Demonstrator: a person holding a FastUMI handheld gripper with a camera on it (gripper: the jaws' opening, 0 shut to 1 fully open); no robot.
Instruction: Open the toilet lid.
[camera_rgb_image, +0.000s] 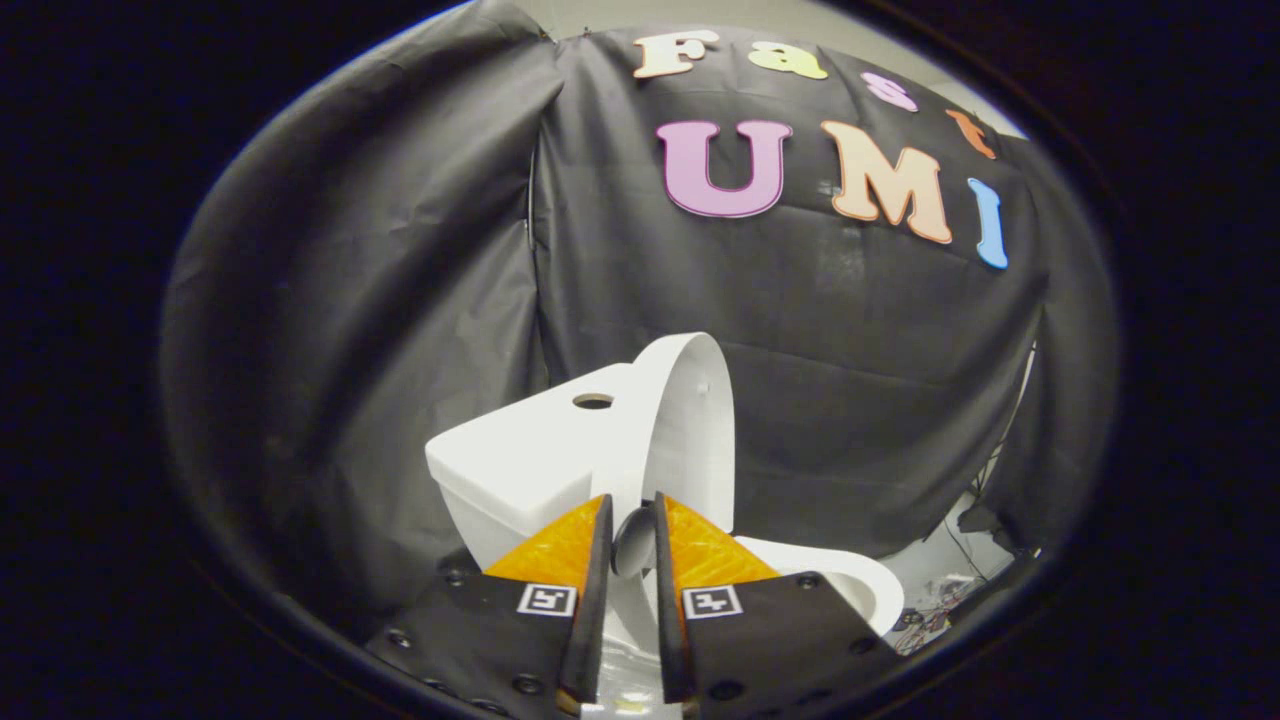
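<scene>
A small white toilet stands against the black cloth wall. Its lid (690, 430) is raised upright and leans back by the tank (520, 460), which has a round hole on top. The bowl's rim (850, 580) curves away to the right of the fingers. My gripper (632, 525) has orange fingers with black pads (598, 570). They stand close together, one on each side of the lid's lower edge, and a grey, shadowed piece of that edge sits in the narrow gap between them.
Black cloth hangs close behind and to the left of the toilet. To the right of the bowl, low down, a pale floor patch (950, 590) holds cables and small clutter.
</scene>
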